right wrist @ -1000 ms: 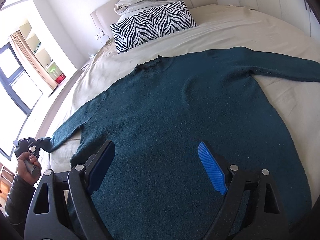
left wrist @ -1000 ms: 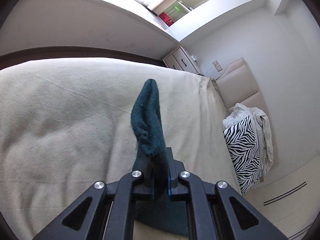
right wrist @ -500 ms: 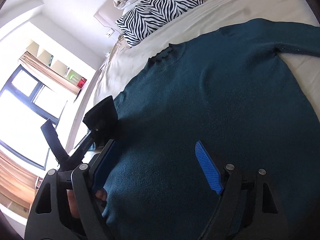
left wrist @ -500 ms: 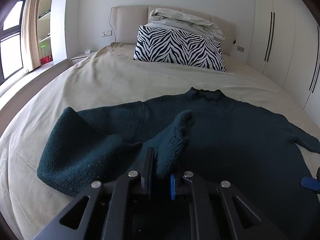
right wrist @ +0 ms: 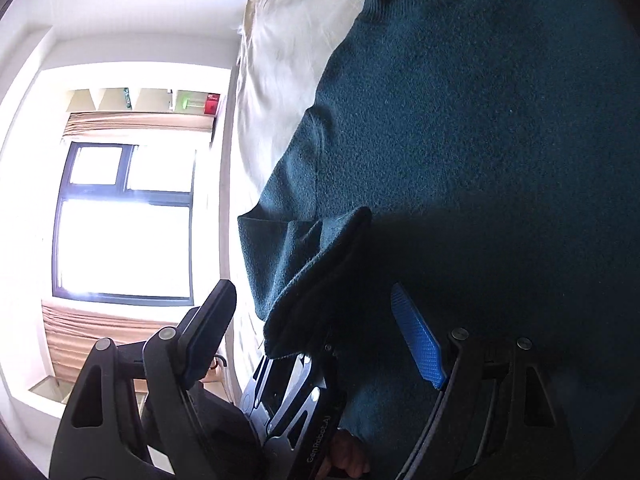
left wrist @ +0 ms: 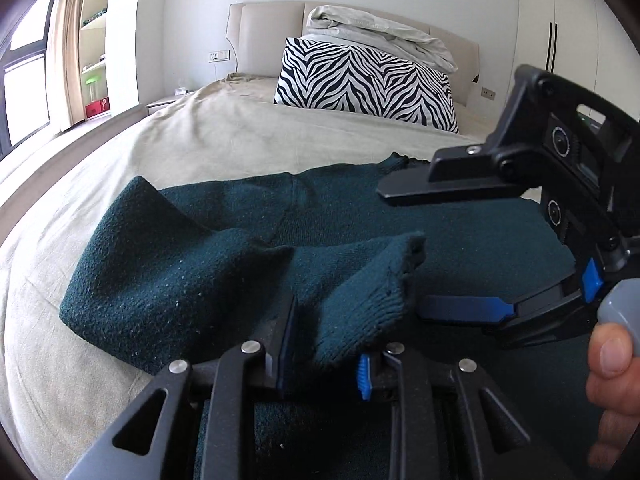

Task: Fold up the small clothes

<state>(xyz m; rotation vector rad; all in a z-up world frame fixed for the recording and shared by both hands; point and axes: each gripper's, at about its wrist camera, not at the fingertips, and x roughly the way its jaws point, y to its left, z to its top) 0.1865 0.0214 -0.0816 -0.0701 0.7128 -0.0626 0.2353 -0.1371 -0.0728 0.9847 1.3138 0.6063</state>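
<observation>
A dark teal knit sweater (left wrist: pixel 340 208) lies flat on the beige bed (left wrist: pixel 224 136). Its left sleeve is folded back over the body, with the cuff (left wrist: pixel 384 280) lying between the fingers of my left gripper (left wrist: pixel 326 356), whose jaws stand a little apart around it. My right gripper (left wrist: pixel 404 250) is open, turned on its side, its fingers above and below the cuff end. In the right wrist view the sweater (right wrist: pixel 480 120) fills the frame, the sleeve cuff (right wrist: pixel 320 272) sits between the open right gripper's (right wrist: pixel 316 316) fingers, and the left gripper (right wrist: pixel 296 400) shows below it.
A zebra-striped pillow (left wrist: pixel 368 80) and a rumpled grey duvet (left wrist: pixel 380 30) lie against the headboard. White wardrobe doors (left wrist: pixel 556 36) stand at the right. A window (right wrist: pixel 124 216) with curtains and shelves is on the left side of the bed.
The left gripper has carried the sleeve cuff across onto the sweater body and its jaws have loosened. The right gripper has rotated sideways and moved in around the cuff.
</observation>
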